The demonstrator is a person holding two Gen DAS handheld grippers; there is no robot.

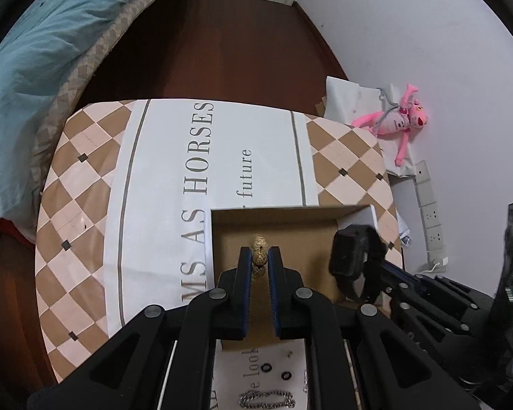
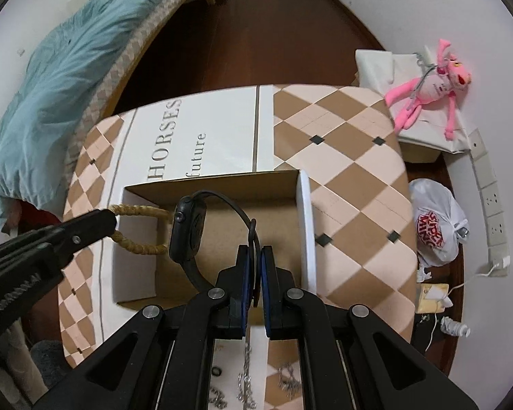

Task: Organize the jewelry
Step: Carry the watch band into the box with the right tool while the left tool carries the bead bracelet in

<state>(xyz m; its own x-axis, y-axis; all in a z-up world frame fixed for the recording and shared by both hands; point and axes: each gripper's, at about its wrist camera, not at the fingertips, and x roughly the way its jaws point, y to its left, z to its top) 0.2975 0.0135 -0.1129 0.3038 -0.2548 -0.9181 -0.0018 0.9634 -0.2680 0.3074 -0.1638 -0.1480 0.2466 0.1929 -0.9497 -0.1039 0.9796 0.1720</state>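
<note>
My left gripper hides most of what its jaws are clamped on: the left wrist view shows only a few speckled tan beads between the blue pads, while the right wrist view reveals the whole tan beaded bracelet, a rough, rope-textured loop hanging over the left wall of the open brown cardboard box. My right gripper has its jaws pressed together on the thin strap of a black smartwatch with a smooth rounded-rectangle case; the strap curves up over the box interior, and its lower end disappears behind my fingers. In the left view the watch sits at the right, held above the box floor. The box rests on a worktop covered in a smooth cloth of tan and cream diamonds with a white printed band. At the near edge, partly cut off below my arms, lie silver chain bracelets and two small dark rings, too small to make out in detail. A pink plush toy lies far right by the wall.
</note>
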